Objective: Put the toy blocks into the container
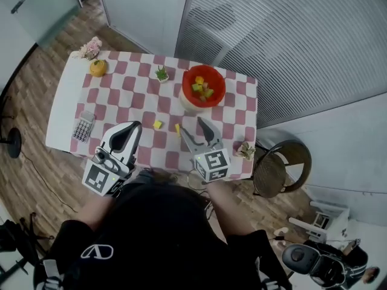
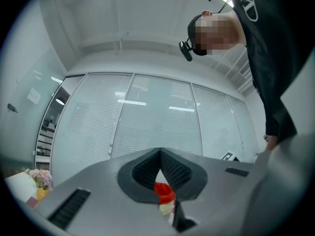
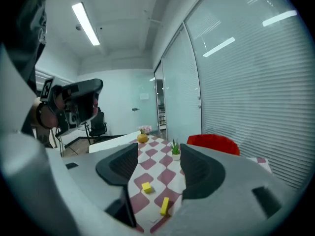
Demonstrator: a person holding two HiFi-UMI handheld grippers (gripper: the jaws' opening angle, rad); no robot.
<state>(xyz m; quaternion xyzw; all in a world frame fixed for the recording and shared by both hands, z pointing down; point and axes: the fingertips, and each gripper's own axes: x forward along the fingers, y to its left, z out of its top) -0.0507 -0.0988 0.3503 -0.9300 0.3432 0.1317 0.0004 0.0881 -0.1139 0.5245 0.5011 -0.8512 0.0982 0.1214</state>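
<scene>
The right gripper (image 1: 191,124) is above the near part of the table (image 1: 124,92) with its jaws released and nothing grasped. In the right gripper view, a yellow cube (image 3: 146,187) and a long yellow block (image 3: 164,206) lie on the checked cloth in line with the gap. The left gripper (image 1: 134,127) has its jaws clenched together at the tips and is empty. The red container (image 1: 204,84) stands farther back, well apart from these two, with other blocks already inside.
</scene>
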